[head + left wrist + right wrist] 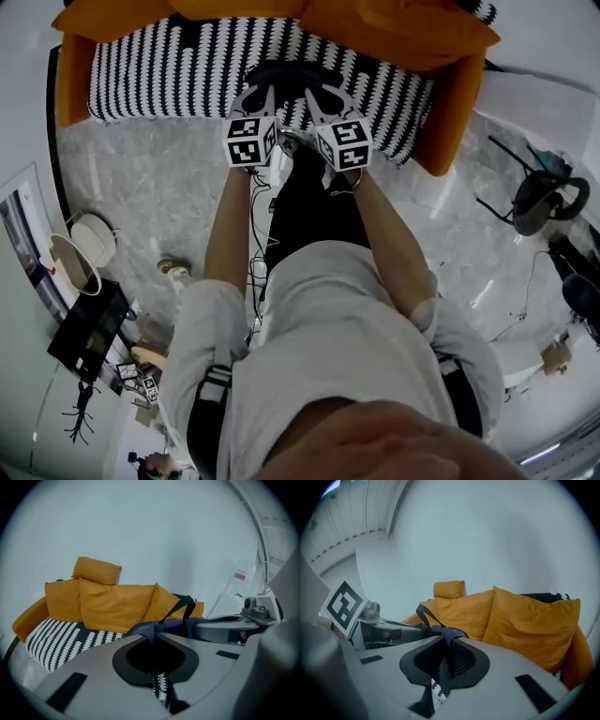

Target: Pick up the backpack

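Observation:
The backpack (pixel 291 75) is dark navy and lies on the sofa's black-and-white patterned seat (pixel 169 70). My left gripper (pixel 267 96) and right gripper (pixel 314 96) sit side by side at its near edge. In the left gripper view the left gripper (pixel 152 637) is shut on a fold of the backpack (pixel 180 626), and a black strap loop (pixel 185 604) rises behind. In the right gripper view the right gripper (pixel 449 641) is shut on a navy strip of the backpack (pixel 440 631) that hangs down between the jaws. Most of the bag is hidden behind the jaws.
Orange cushions (pixel 403 33) line the sofa's back and arms (pixel 115 604). The person's legs stand on a grey marble floor (pixel 159 197). A white round stand (pixel 89 242) and a black box (pixel 89 328) are at the left, a black chair (pixel 544 197) at the right.

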`<state>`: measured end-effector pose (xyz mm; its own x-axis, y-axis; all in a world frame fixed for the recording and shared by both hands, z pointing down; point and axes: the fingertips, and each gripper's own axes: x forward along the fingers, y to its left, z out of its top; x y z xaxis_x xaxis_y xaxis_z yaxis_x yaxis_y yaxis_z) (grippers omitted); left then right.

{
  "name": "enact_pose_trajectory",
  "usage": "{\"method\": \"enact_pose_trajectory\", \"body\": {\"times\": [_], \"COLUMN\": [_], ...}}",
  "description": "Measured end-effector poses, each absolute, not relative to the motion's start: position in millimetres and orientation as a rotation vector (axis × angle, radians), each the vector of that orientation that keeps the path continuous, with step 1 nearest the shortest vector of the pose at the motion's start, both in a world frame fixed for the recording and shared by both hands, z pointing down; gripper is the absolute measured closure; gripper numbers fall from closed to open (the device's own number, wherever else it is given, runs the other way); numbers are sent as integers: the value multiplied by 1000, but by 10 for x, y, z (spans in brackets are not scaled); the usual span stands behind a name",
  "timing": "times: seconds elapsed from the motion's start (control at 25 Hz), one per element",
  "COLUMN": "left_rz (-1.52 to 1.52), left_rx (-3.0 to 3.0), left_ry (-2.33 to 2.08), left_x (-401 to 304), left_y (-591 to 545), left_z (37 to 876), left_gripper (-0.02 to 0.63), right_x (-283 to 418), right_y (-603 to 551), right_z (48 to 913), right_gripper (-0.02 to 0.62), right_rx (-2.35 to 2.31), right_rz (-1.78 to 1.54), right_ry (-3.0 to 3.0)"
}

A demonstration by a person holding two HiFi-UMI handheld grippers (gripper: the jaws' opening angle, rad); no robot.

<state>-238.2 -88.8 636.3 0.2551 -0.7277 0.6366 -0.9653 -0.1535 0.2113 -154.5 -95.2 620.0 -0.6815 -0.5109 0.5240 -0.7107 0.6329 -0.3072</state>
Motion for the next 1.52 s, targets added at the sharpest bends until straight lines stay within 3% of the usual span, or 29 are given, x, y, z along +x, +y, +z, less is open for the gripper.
{"method": "enact_pose_trajectory", "body": {"times": [0.48, 1.52], "left_rz": [475, 347], "left_rx": [1900, 1996], "left_ry": [-1634, -2023], "left_x": [-2149, -1647], "left_y": [-409, 270], "left_z": [5874, 3826], "left_gripper": [591, 591], "right_x": [-1333, -829], "right_y": [-596, 4], "right_z": [5701, 3694], "right_gripper": [538, 538], "right_rx": [907, 927], "right_rz": [612, 346], "right_ry": [-2537, -2758]}}
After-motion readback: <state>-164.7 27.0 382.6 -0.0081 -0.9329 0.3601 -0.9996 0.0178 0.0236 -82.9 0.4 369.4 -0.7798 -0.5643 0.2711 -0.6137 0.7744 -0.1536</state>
